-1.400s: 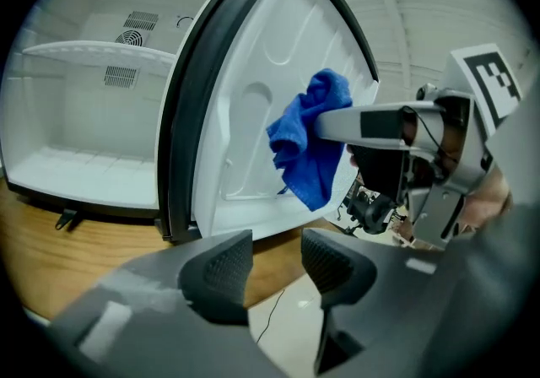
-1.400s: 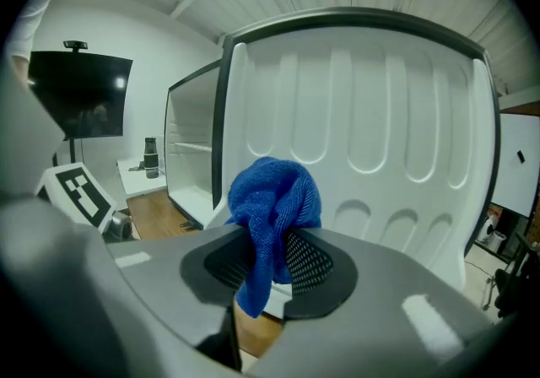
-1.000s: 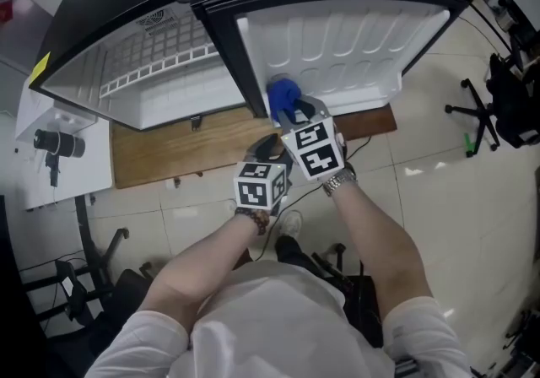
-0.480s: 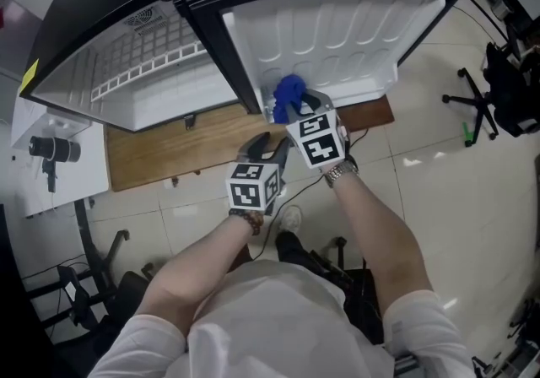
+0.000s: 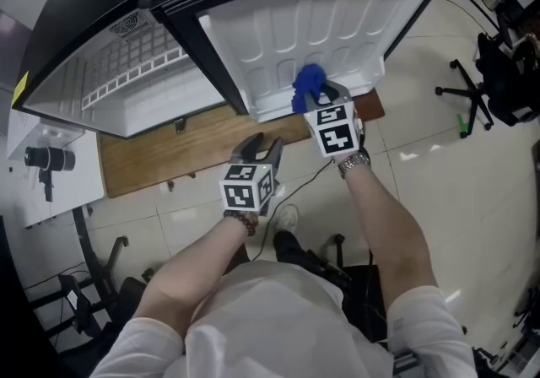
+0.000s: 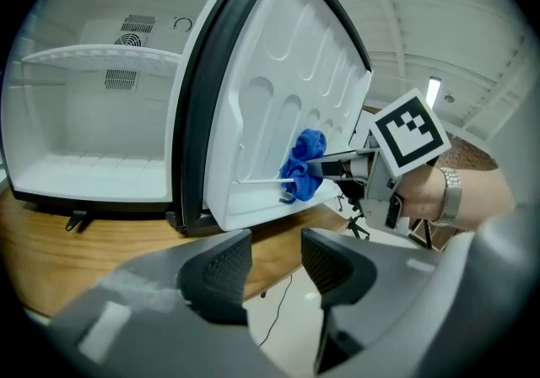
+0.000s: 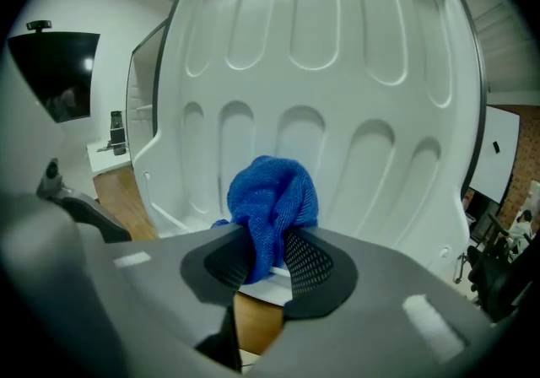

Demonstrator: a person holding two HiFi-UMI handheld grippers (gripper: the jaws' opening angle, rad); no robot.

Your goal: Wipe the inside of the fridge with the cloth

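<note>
The small black fridge stands with its door swung wide, the white moulded liner facing me. My right gripper is shut on a bunched blue cloth, which presses against the liner's lower part by the thin rail. In the right gripper view the cloth bulges out above the two pads in front of the door liner. My left gripper hangs open and empty in front of the fridge, its jaws apart. From there I see the cloth on the door.
A wooden board lies under the fridge on the tiled floor. The white fridge interior has a wire shelf. An office chair base stands at right, a white stand with a camera at left. A cable trails near my shoe.
My right gripper has slid the blue cloth to the right along the lower part of the door liner. The left gripper has stayed open and nearly in place.
</note>
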